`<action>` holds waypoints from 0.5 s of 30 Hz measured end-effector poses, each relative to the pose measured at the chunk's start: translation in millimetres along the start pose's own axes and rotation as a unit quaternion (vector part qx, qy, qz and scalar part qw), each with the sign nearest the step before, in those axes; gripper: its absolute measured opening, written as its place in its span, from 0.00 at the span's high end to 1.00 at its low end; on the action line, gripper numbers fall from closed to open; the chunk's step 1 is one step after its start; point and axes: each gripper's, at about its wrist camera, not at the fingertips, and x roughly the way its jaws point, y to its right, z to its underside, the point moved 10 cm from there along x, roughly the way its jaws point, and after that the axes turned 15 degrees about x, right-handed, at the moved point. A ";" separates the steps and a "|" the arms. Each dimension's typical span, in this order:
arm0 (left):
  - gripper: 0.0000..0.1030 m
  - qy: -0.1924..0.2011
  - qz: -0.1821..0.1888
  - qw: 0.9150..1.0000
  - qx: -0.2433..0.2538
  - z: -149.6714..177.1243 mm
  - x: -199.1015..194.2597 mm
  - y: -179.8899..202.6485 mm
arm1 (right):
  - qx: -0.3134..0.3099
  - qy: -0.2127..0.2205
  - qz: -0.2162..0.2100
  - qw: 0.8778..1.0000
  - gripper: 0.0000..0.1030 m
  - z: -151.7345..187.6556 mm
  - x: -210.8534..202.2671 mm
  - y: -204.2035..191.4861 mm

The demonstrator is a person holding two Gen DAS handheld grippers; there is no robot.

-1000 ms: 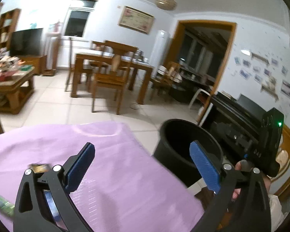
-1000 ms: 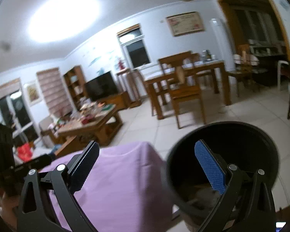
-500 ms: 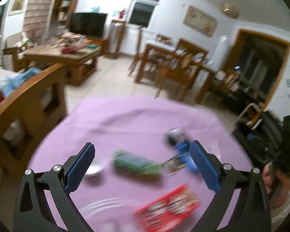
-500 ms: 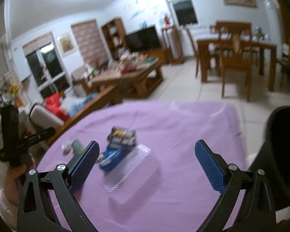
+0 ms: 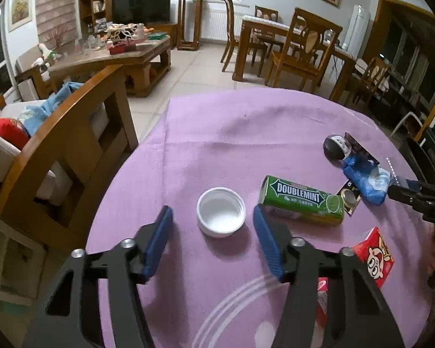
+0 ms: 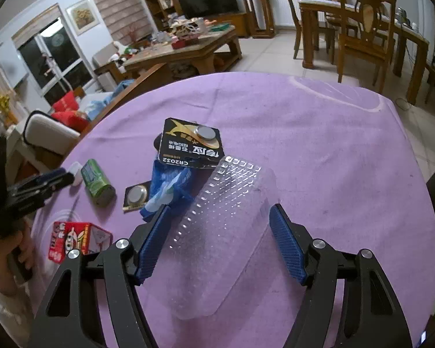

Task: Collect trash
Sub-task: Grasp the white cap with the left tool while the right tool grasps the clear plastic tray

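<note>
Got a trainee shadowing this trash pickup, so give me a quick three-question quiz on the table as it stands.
1. True or false: the white cap sits between the left gripper fingers.
2. Which item lies between the right gripper fingers: A) clear plastic tray, B) green gum pack, C) red carton?
3. What brand is printed on the green gum pack?

Key: 1 true; 2 A; 3 Doublemint.

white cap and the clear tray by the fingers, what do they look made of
White cap: likely plastic, matte and opaque, with a thin moulded rim and a smooth hollow inside. Clear tray: probably thin moulded plastic, glossy; the purple cloth shows through it and rows of small bumps catch the light.
</note>
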 end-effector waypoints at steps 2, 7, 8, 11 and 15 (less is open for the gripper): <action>0.65 -0.016 0.005 1.000 0.013 4.0 7.0 4.7 | -0.010 0.003 0.005 1.000 0.39 -0.1 -2.2 -0.3; 0.66 -0.012 0.006 1.000 0.026 4.2 3.0 8.8 | -0.031 0.012 0.008 0.999 0.51 0.1 -5.6 -3.9; 0.66 -0.008 0.007 1.000 0.024 4.6 2.1 7.3 | -0.034 0.013 0.007 0.999 0.53 0.6 -7.7 -3.9; 0.66 0.011 0.009 1.000 0.018 3.6 -6.4 5.1 | -0.039 0.020 0.001 0.999 0.58 2.0 -11.3 -4.9; 0.66 0.049 0.024 0.998 0.005 -4.2 -20.8 6.0 | -0.033 0.037 -0.024 0.998 0.60 0.8 -25.5 -4.4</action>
